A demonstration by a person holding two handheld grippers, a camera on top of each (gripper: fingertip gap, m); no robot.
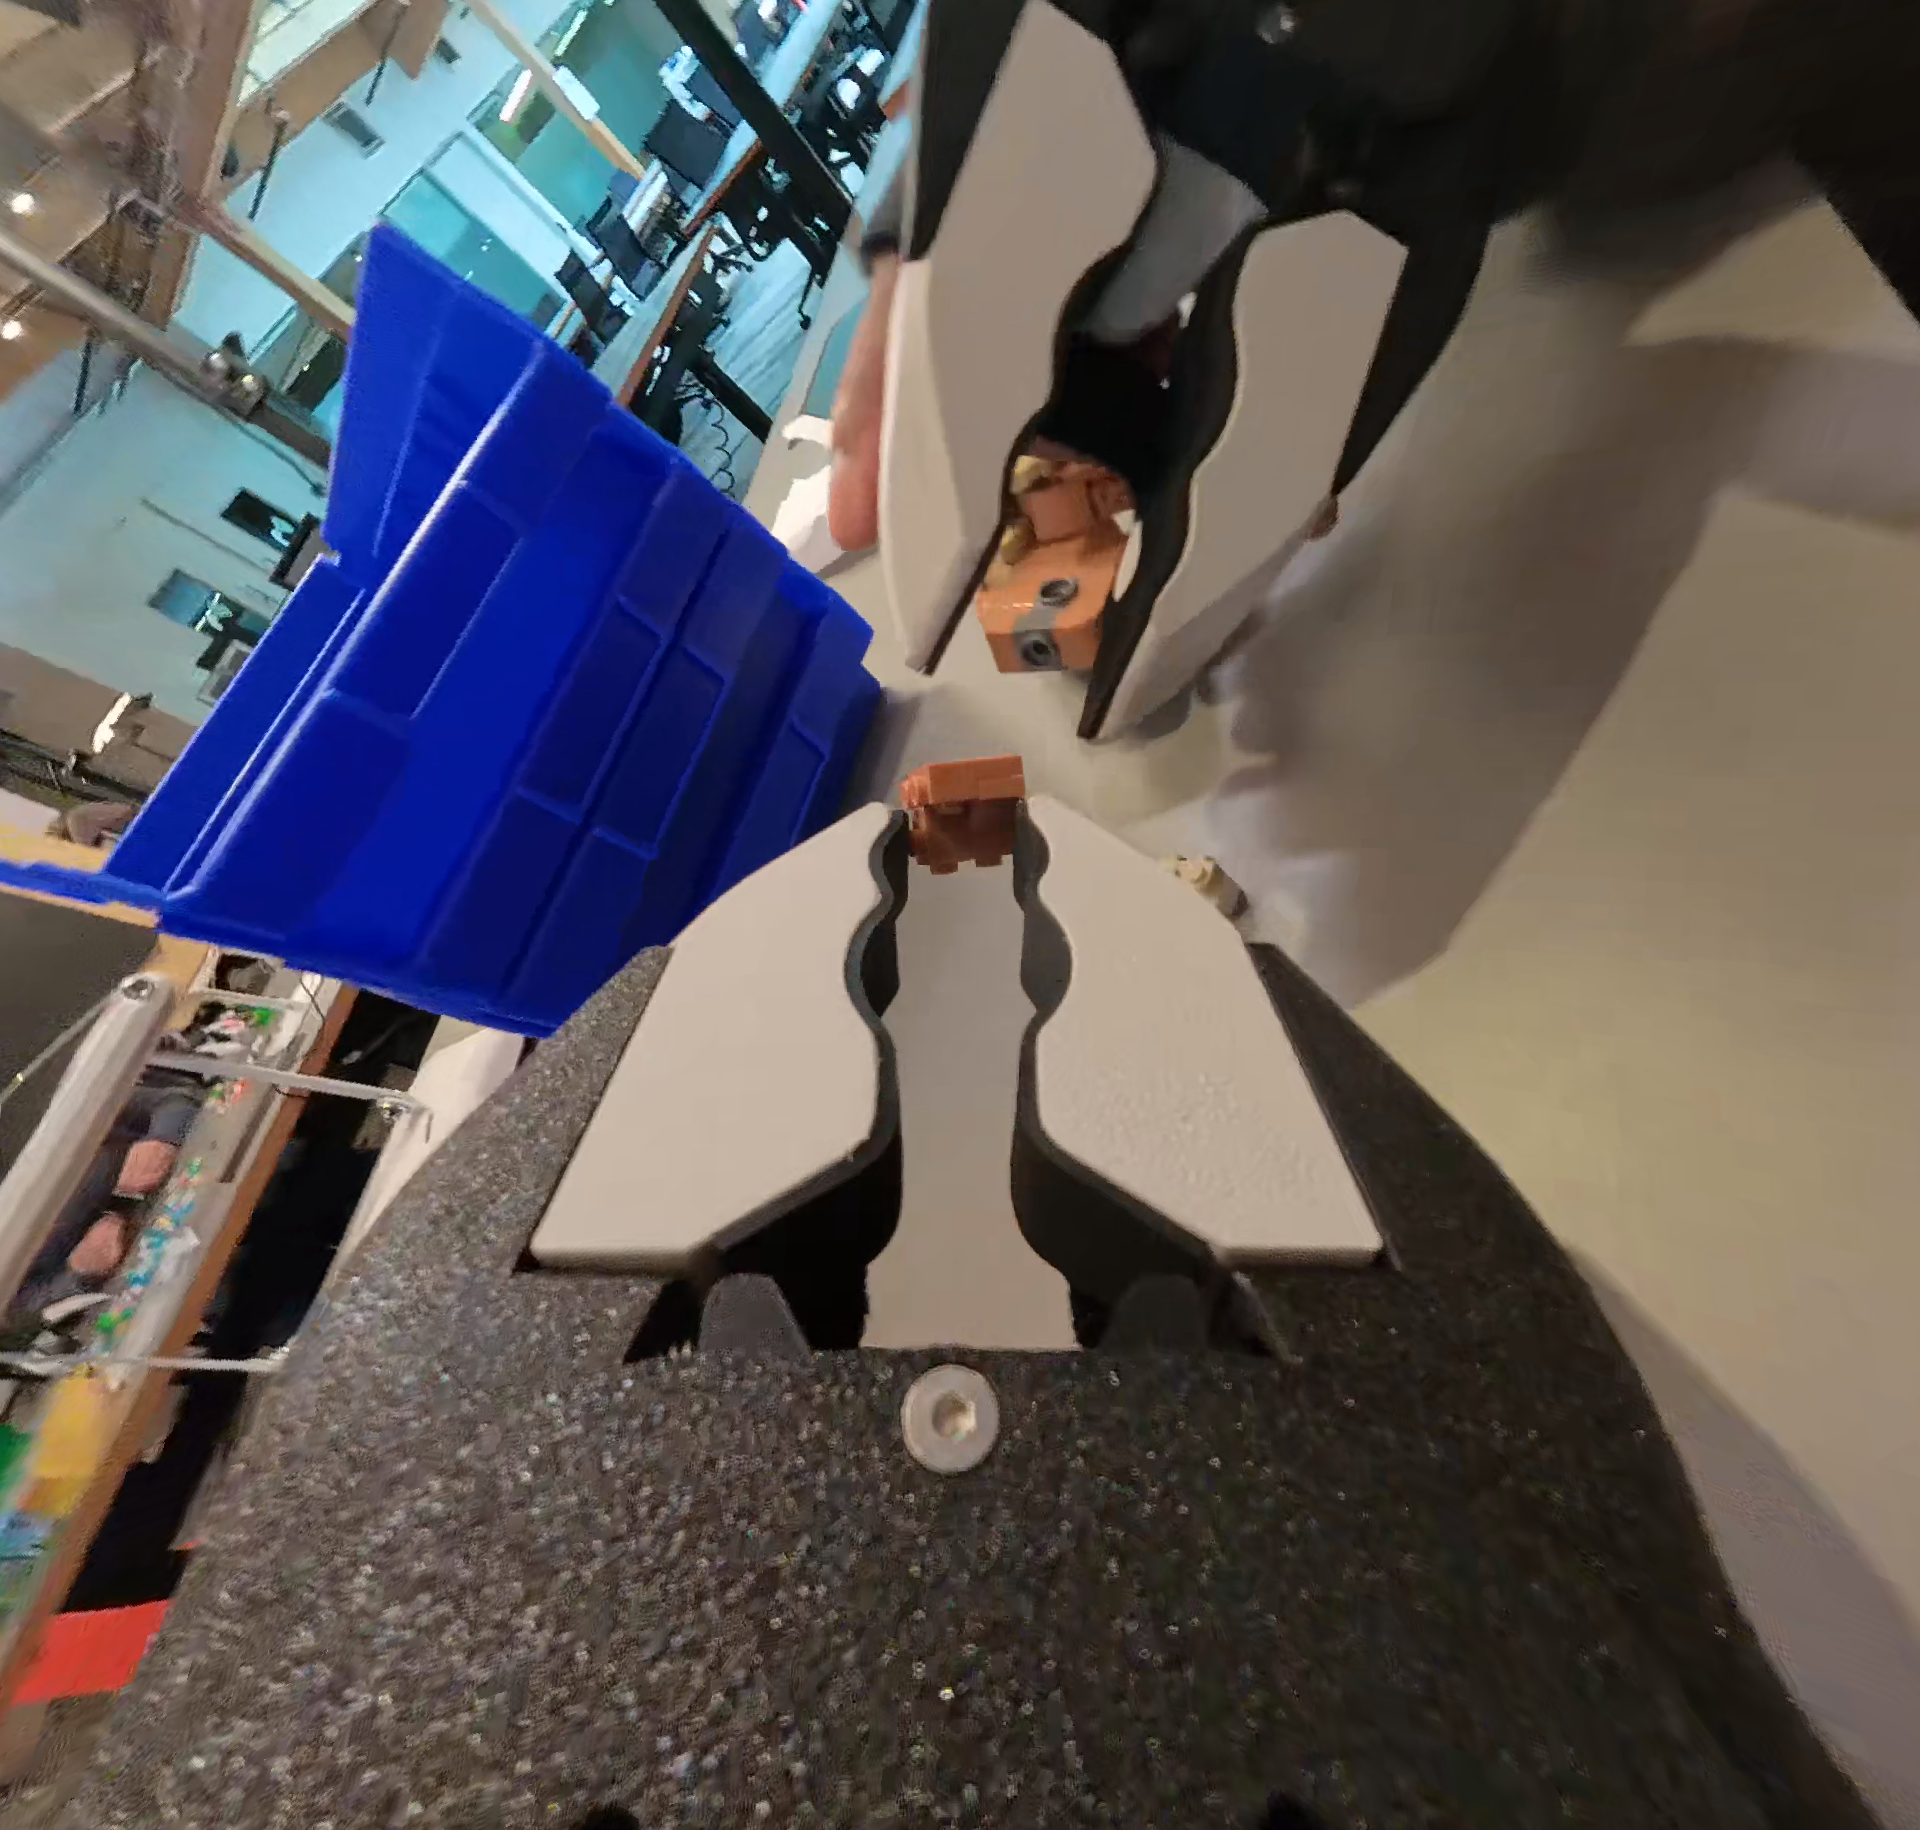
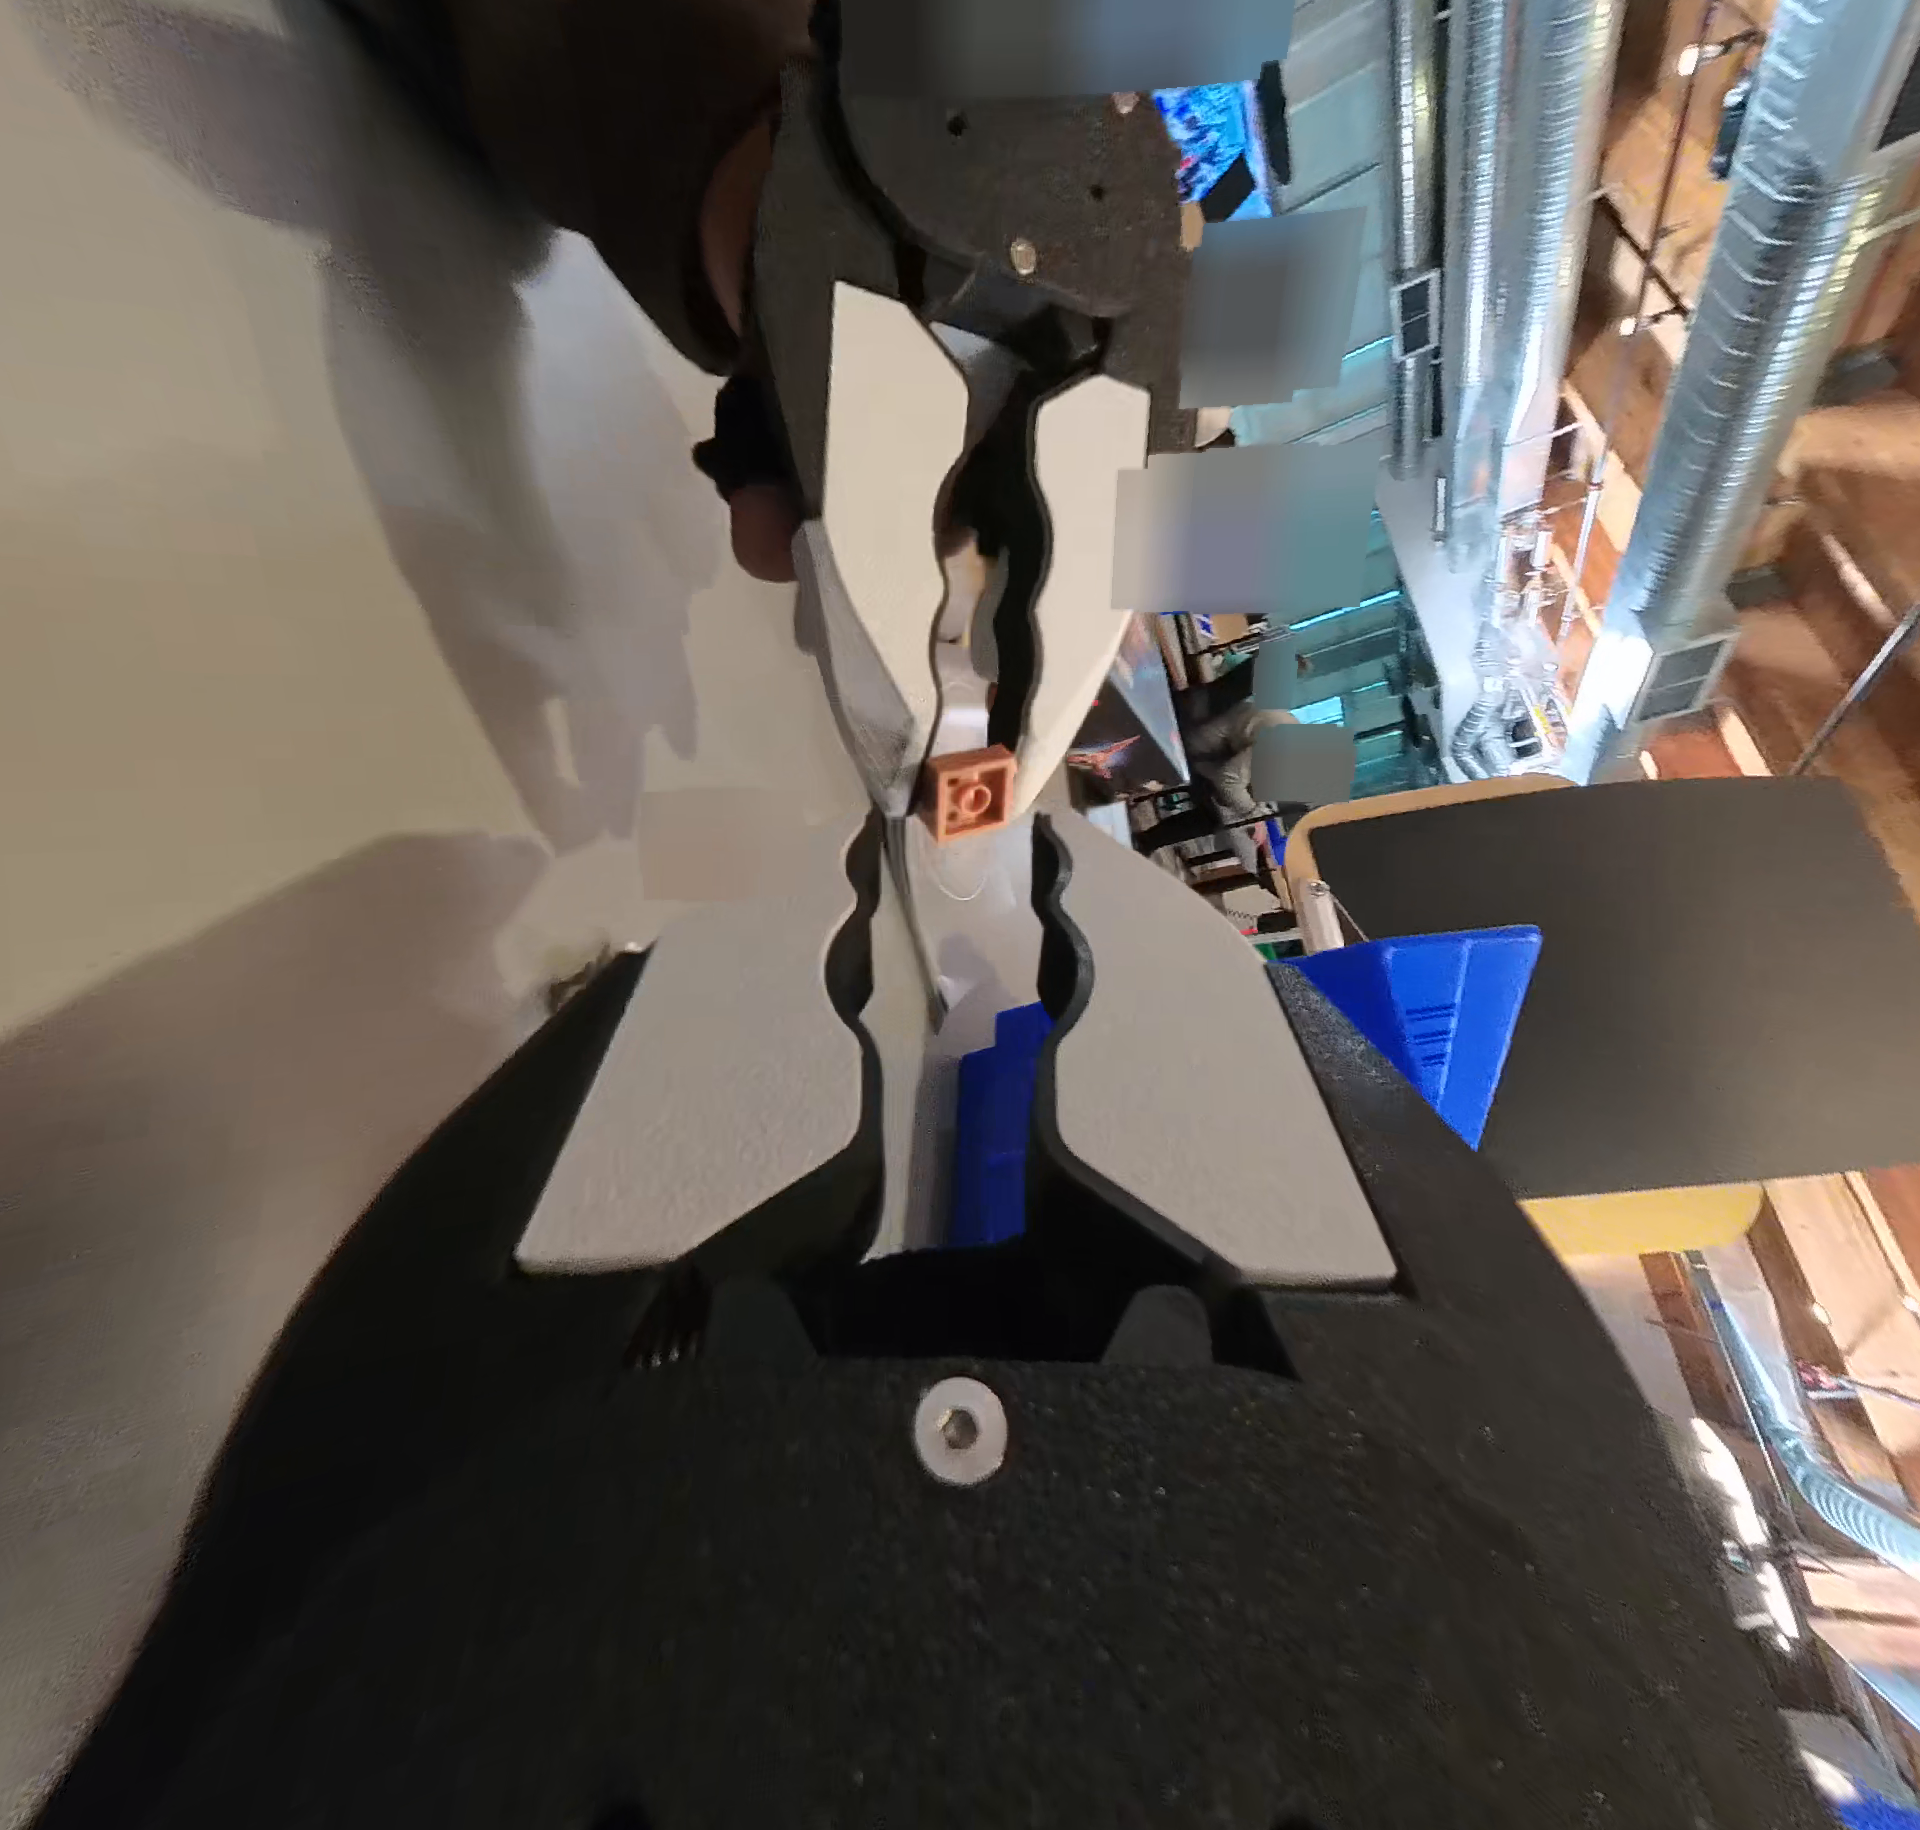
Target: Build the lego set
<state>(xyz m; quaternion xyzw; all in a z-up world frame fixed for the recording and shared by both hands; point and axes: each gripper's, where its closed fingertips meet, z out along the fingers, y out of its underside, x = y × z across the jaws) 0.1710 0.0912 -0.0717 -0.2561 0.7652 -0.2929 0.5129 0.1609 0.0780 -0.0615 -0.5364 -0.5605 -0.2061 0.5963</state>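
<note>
My left gripper (image 1: 961,819) is shut on a small brown lego brick (image 1: 961,824). In the right wrist view it (image 2: 971,804) comes in from the top, and the brick (image 2: 966,793) shows its hollow underside. My right gripper (image 1: 1013,694) faces it tip to tip, a short gap away. An orange-brown lego assembly (image 1: 1044,617) with grey pin holes sits tightly between its fingers. In the right wrist view my right gripper (image 2: 958,822) has its fingers a little apart, and the assembly does not show there.
Both grippers are just above a white table (image 1: 1558,741). A blue plastic bin (image 1: 499,689) stands on it beside the left gripper and also shows in the right wrist view (image 2: 1455,1011). A tiny beige piece (image 1: 1205,876) lies by my left gripper's finger. A hand (image 1: 857,450) is behind the right gripper. The tips of both grippers are at nearly the same place. Left tips and right tips are each some 8 centimetres from the tiny beige piece (image 1: 1205,876).
</note>
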